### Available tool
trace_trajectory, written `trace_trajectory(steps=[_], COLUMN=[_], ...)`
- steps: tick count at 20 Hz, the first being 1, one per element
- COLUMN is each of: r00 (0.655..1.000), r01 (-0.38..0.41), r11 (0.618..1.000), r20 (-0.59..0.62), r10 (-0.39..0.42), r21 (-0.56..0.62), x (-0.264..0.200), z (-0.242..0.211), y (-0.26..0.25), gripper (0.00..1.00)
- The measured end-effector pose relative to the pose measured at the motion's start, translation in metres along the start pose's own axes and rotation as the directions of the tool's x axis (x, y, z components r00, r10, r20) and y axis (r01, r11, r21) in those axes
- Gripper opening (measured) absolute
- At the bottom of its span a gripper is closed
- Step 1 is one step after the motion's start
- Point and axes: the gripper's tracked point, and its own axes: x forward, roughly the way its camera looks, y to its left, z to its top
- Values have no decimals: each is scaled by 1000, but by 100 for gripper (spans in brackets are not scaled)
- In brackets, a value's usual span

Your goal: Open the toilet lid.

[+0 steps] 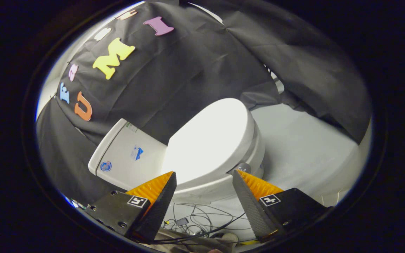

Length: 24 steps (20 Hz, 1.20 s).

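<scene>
My fingers (160, 196) spread wide, holding nothing.
The toilet lid (211, 138) lies shut just beyond my gripper (204, 177), its long axis running from the tank (128, 154) away to my right; its side rim faces me.

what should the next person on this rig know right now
Claw: open, holding nothing, its two fingers spread in front of the near side of the toilet.
Toilet lid: down flat on the seat, just beyond the fingertips. Tank sits behind it against the black cloth wall.
Loose cables lie on the floor below the claw.
Done: approach only.
Left: get a finger under the lid edge and swing it up toward the tank.
</scene>
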Motion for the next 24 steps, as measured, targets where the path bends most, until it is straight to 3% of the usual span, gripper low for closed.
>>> trace_trajectory(steps=[4,9,20,24], r00=[999,991,990,988], r01=[-5,-73,89,100], r11=[997,978,967,955], r20=[-41,-98,-132,-143], r10=[8,94,-59,-62], r21=[78,198,238,278], x=[9,17,51,61], z=[-6,-12,-12,-7], y=[-11,-6,-61,-72], gripper=[100,100,100,99])
